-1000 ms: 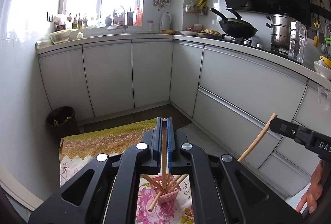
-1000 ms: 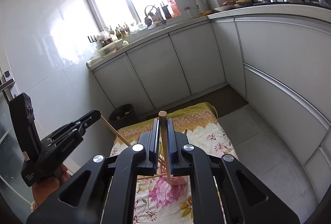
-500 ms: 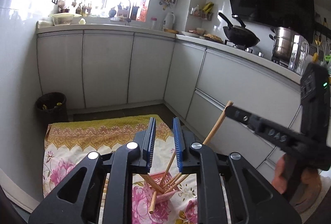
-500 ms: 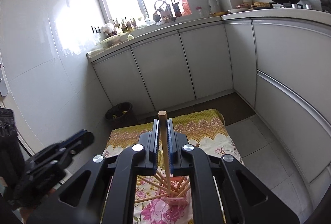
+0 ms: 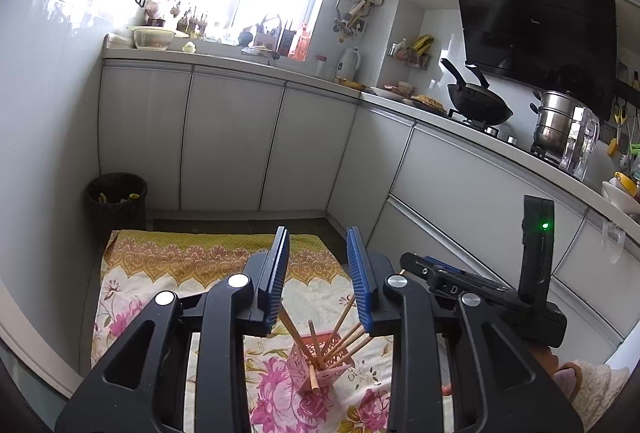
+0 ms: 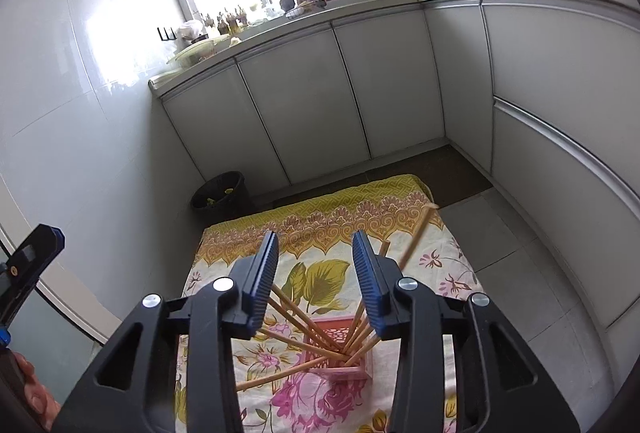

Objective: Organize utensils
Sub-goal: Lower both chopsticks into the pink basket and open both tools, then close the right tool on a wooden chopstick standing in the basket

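A pink slotted holder (image 5: 320, 365) (image 6: 344, 357) stands on a floral cloth (image 5: 192, 265) (image 6: 320, 221) on the floor. Several wooden chopsticks (image 5: 340, 325) (image 6: 296, 313) stand fanned out in it. My left gripper (image 5: 318, 273) is open and empty above the holder. My right gripper (image 6: 316, 273) is open and empty above it too. In the right wrist view one chopstick (image 6: 416, 241) leans out to the right beside the right finger. The right gripper's body shows at the right of the left wrist view (image 5: 480, 285).
White kitchen cabinets (image 5: 232, 145) (image 6: 304, 105) run along the back and right. A black waste bin (image 5: 116, 193) (image 6: 220, 193) stands in the corner by the cloth. A wok (image 5: 478, 109) and a steel pot (image 5: 556, 125) sit on the stove.
Both grippers have opened and let go of their chopsticks, which now stand in the pink holder. The left opened first, then the right. Both have moved closer over the holder.
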Tool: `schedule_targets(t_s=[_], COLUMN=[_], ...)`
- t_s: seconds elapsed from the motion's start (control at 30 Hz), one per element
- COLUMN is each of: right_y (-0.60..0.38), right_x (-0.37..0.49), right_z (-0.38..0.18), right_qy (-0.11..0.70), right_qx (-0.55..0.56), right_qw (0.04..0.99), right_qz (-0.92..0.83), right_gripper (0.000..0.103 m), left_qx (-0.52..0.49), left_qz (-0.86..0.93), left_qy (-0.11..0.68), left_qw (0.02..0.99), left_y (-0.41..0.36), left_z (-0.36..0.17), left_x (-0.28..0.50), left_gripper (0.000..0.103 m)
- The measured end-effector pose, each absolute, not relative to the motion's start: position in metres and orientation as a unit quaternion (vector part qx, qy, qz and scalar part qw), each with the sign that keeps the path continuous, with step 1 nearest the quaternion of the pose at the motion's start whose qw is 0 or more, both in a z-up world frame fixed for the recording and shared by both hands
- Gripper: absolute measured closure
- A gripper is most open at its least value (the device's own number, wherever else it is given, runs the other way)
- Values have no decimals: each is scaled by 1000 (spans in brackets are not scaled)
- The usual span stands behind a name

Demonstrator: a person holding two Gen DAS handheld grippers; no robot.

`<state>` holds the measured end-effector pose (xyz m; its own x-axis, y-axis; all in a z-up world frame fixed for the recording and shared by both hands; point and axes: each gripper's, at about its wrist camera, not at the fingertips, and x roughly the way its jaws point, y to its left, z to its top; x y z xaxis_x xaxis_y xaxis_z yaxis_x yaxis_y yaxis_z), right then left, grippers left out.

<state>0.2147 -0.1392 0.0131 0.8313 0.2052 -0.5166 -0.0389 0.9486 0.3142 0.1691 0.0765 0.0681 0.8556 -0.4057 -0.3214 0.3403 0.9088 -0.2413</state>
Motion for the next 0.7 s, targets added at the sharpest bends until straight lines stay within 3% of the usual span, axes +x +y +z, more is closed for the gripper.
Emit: schedule_targets(t_s=[0.07,0.17,0.23,0.3,0.4,0.7], right_y=[-143,-152,-159,-168,-180,-217], right_x=[207,194,185,171,150,94], right_z=[21,32,38,41,42,13], right_qy=[274,261,252,246,244,268], right_qx=[147,153,154,159,167,202], right_qw=[949,952,954,955,955,942], right_qz=[59,48,41,34,26,9], right_gripper=[62,50,42,36,28,21], left_qx=[-94,-97,-96,-94,-95,-97], left_qz=[-192,-191,-190,-187,-188,-216], left_qy=[187,185,183,182,185,195], left_qw=[959,959,960,961,960,952], left_y=[80,83,83,82,81,66], left_z=[68,70,71,72,69,55], left_x=[168,161,154,147,136,106], left_gripper=[72,68,62,48,45,36])
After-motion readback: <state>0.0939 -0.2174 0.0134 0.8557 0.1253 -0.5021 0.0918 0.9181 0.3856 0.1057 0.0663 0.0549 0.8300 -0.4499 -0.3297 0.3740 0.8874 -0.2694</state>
